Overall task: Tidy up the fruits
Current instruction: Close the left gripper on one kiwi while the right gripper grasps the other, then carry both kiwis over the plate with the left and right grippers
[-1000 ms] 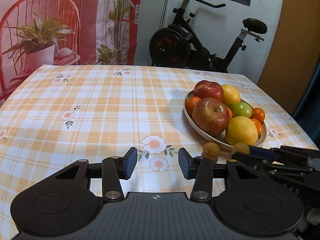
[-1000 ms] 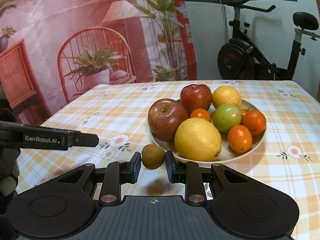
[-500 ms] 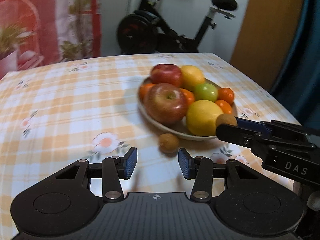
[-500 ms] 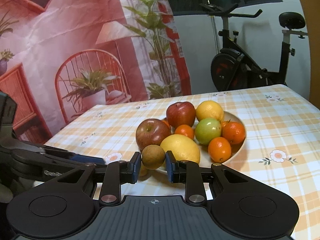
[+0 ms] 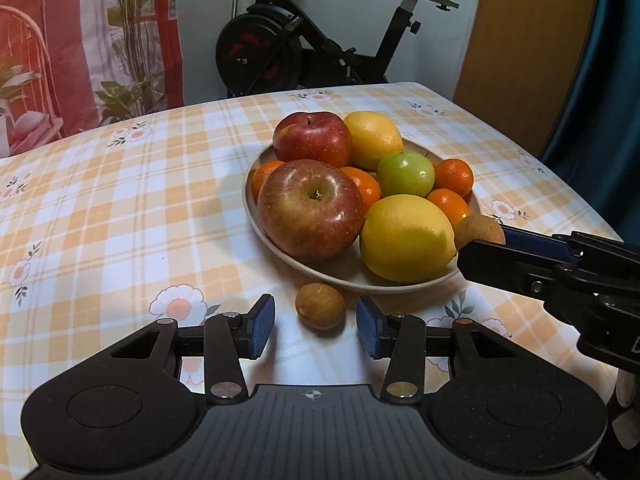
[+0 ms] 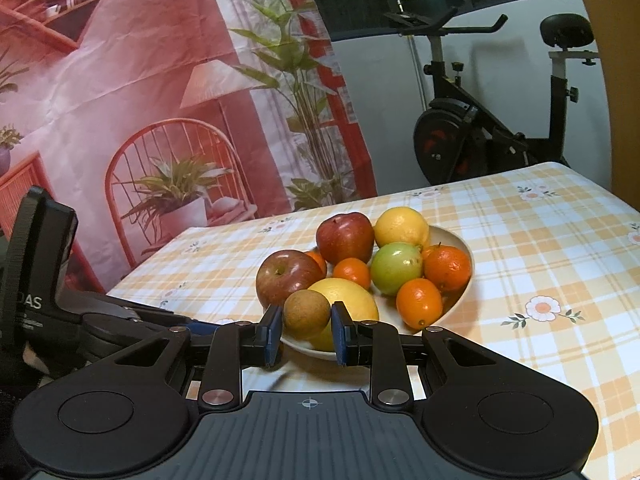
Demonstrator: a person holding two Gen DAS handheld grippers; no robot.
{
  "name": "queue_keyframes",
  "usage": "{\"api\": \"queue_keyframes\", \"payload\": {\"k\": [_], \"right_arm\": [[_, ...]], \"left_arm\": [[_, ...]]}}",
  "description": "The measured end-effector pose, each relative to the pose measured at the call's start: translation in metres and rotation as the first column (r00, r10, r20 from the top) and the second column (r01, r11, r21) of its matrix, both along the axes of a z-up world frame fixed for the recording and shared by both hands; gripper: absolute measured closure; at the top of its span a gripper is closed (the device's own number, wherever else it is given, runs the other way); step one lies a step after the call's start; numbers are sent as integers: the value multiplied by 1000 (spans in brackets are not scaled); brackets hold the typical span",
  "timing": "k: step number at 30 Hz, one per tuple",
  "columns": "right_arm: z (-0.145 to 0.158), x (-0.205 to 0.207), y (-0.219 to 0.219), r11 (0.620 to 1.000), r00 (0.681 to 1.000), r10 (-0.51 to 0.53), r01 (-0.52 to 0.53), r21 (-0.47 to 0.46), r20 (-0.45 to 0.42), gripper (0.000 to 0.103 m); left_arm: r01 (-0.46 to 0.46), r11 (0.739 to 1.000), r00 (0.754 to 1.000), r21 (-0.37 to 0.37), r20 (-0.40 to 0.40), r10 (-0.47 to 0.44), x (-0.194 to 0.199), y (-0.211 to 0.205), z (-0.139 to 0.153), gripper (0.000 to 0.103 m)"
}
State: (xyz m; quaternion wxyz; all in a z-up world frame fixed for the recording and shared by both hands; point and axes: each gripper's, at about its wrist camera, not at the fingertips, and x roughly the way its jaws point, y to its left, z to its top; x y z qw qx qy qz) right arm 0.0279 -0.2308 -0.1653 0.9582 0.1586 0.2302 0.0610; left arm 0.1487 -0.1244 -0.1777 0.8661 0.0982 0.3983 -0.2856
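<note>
A person's left tongs [image 5: 316,330] hang wide open and empty low over a checked table [image 5: 120,208], a small brown fruit [image 5: 320,306] lying on the cloth straight ahead, centred between the 2 blue pads and just short of the plate [image 5: 256,224]. The fruit is near round, so no long axis governs the approach; the left tongs are plainly the nearer. The right tongs [image 6: 306,330] are closed on a second brown fruit [image 6: 306,313], held clear of the cloth at the plate's near rim, beside a large lemon [image 6: 352,300]. Beyond, the plate carries 2 red apples, a green fruit, another lemon and several mandarins. The likely next move is a short forward reach and squeeze by the left tongs. The only legible writing is "DAS" on the left tool body in the right wrist view; an exercise bike [image 5: 320,40] stands behind.
</note>
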Motion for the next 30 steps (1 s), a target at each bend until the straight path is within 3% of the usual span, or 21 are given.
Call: {"api": "queue_keyframes", "payload": {"k": [4,9,15,30], "right_arm": [[0,0,0,1000,1000,-3,3,2,0,79],[-1,0,2,1000,1000,-5,5,0,-1,79],[-2,0,2,1000,1000,-4,4,-3,2,79],[4,-2,0,1000,1000,-17,17,-14,25,79]], "left_arm": [[11,1000,1000,14,0,-11,2,-3,-4,58],[22,1000,1000,15,7,-22,1,-5,-5,73],[31,999,999,11,28,-31,-6,-2,-2,73],[-31,994,991,-109,129,45,-19,20,43,73]]}}
